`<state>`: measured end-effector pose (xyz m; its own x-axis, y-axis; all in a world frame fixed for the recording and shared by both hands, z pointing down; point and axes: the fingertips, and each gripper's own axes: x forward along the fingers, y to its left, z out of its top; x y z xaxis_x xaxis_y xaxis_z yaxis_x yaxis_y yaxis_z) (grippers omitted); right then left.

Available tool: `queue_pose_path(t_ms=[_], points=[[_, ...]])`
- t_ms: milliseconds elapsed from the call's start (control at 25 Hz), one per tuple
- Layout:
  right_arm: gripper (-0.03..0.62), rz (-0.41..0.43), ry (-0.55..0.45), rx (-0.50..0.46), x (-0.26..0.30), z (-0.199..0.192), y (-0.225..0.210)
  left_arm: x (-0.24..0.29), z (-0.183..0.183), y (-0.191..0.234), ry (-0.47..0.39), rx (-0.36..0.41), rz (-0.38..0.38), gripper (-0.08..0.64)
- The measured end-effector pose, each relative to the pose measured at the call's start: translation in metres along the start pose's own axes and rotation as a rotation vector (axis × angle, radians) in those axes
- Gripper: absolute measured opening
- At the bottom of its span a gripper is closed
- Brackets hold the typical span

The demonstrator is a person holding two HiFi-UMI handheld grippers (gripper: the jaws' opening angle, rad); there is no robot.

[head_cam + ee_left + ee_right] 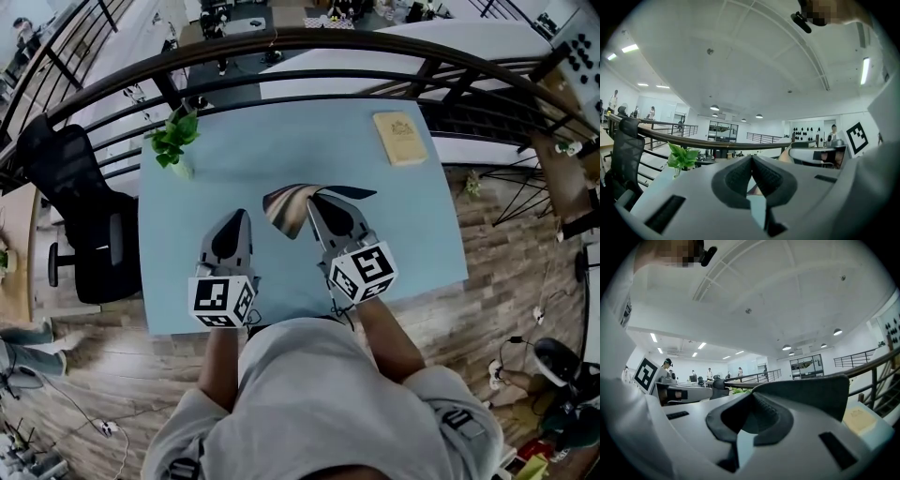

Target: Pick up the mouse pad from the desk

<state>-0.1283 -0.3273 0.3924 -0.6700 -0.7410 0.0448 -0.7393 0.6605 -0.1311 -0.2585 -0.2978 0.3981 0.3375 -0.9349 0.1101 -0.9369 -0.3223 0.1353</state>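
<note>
The mouse pad [289, 208] is lifted off the light blue desk [412, 234] and curls, its patterned face turned up on the left and a dark edge stretching right. My right gripper [314, 200] is shut on its middle. In the right gripper view the pad shows as a dark flap [811, 390] standing up over the shut jaws of the right gripper [752, 397]. My left gripper [242, 214] hovers just left of the pad, apart from it. Its jaws meet with nothing between them in the left gripper view, where the left gripper [751, 158] points toward the railing.
A small green plant [173, 141] stands at the desk's far left corner. A tan book [399, 138] lies at the far right. A black office chair [80, 216] sits left of the desk. A dark curved railing [328, 42] runs behind it.
</note>
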Motion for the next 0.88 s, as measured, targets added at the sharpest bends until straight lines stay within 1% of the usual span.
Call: queue_pose_path(t_ms=[240, 560, 880], points=[[0.017, 0.007, -0.002, -0.008, 0.003, 0.0, 0.003, -0.001, -0.007, 0.001, 0.012, -0.005, 0.002, 0.011], [0.017, 0.02, 0.005, -0.009, 0.008, -0.002, 0.008, -0.002, -0.006, 0.005, 0.011, -0.004, 0.012, 0.011], [0.017, 0.047, 0.013, -0.011, 0.012, -0.007, 0.021, -0.012, -0.01, 0.01, 0.008, -0.009, 0.03, 0.011]])
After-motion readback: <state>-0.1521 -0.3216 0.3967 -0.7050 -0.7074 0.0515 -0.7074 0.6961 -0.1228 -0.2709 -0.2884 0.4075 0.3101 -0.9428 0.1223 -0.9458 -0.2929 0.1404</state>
